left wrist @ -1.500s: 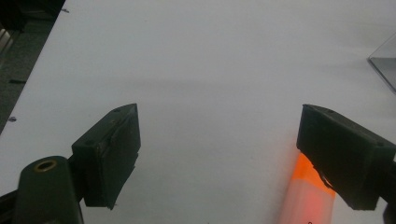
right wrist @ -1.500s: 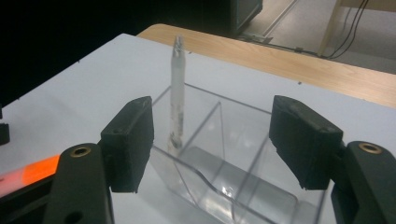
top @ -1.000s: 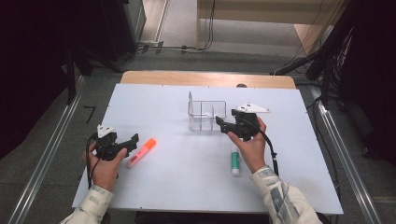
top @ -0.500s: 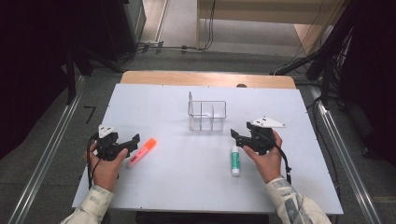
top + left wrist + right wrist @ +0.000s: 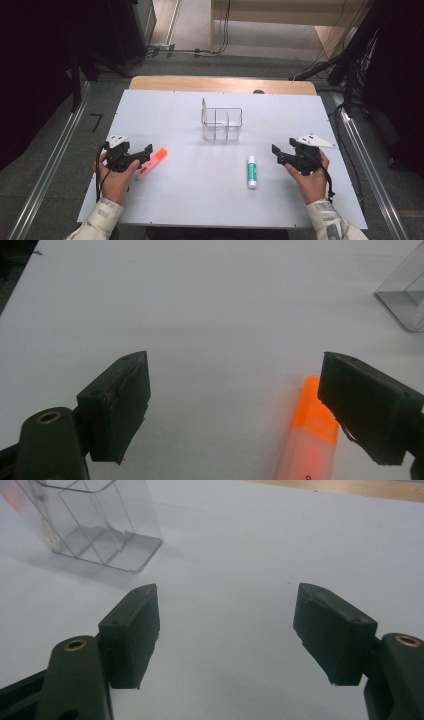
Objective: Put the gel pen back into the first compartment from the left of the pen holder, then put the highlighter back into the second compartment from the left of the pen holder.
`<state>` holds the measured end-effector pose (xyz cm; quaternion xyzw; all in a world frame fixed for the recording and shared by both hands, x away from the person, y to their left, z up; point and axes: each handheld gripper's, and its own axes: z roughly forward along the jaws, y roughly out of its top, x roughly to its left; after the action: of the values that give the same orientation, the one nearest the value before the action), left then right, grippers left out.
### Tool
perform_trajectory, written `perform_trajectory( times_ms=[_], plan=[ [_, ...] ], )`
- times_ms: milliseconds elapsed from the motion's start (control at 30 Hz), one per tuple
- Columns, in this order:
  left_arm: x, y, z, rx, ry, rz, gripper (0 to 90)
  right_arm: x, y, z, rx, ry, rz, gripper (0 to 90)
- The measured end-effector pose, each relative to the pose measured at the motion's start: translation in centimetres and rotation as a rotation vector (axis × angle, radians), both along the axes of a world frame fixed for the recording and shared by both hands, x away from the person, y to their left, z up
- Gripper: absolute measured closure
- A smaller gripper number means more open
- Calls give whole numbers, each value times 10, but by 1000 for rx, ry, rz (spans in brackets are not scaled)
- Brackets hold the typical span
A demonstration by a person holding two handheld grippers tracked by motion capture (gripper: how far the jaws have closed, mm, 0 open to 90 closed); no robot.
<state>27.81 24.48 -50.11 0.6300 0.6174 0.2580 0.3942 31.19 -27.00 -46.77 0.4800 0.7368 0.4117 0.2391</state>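
White worktop (image 5: 165, 205) carries a clear compartmented organizer (image 5: 222, 123) at centre rear, standing upright. An orange highlighter (image 5: 152, 161) lies flat at front left; a white glue stick with green label (image 5: 251, 171) lies flat at front right, well apart from the organizer.

Left hand-held gripper (image 5: 145, 152): jaws spread wide, nothing clamped. In the left gripper view the highlighter (image 5: 310, 435) lies on the worktop close by one jaw; contact cannot be told, and its lower end is cut off.

Right hand-held gripper (image 5: 276, 152): jaws released, wide apart, bare worktop between them (image 5: 227, 625). It sits beside the glue stick, apart from it.

Both hands grip the bodies from behind, forearms entering from the near edge.
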Motion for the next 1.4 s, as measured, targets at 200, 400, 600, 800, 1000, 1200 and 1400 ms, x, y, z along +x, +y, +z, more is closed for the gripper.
perform_trajectory(
  times_ms=[200, 400, 600, 800, 1000, 1200, 1400],
  plan=[
    [1, -4, 0, 5, 0, -15, 142, -2, -10, -1, 10, 6, -26, 252],
    [-1, -4, 1, 11, -1, -19, 142, -3, -6, -2, 7, 1, -14, 251],
    [-1, -5, 1, 9, -2, -25, 142, -4, -7, -2, 10, 7, -18, 250],
    [0, -5, 1, 11, -1, -30, 142, -4, -8, -2, 9, 9, -20, 249],
    [-1, -6, 1, 10, -6, -34, 142, -5, -8, -2, 10, 7, -22, 249],
    [0, -7, 1, 6, -10, -42, 142, -5, -9, -2, 8, 9, -25, 249],
    [1, -9, 2, -3, -14, -56, 144, -5, -9, -2, 12, 13, -26, 247]
  ],
)
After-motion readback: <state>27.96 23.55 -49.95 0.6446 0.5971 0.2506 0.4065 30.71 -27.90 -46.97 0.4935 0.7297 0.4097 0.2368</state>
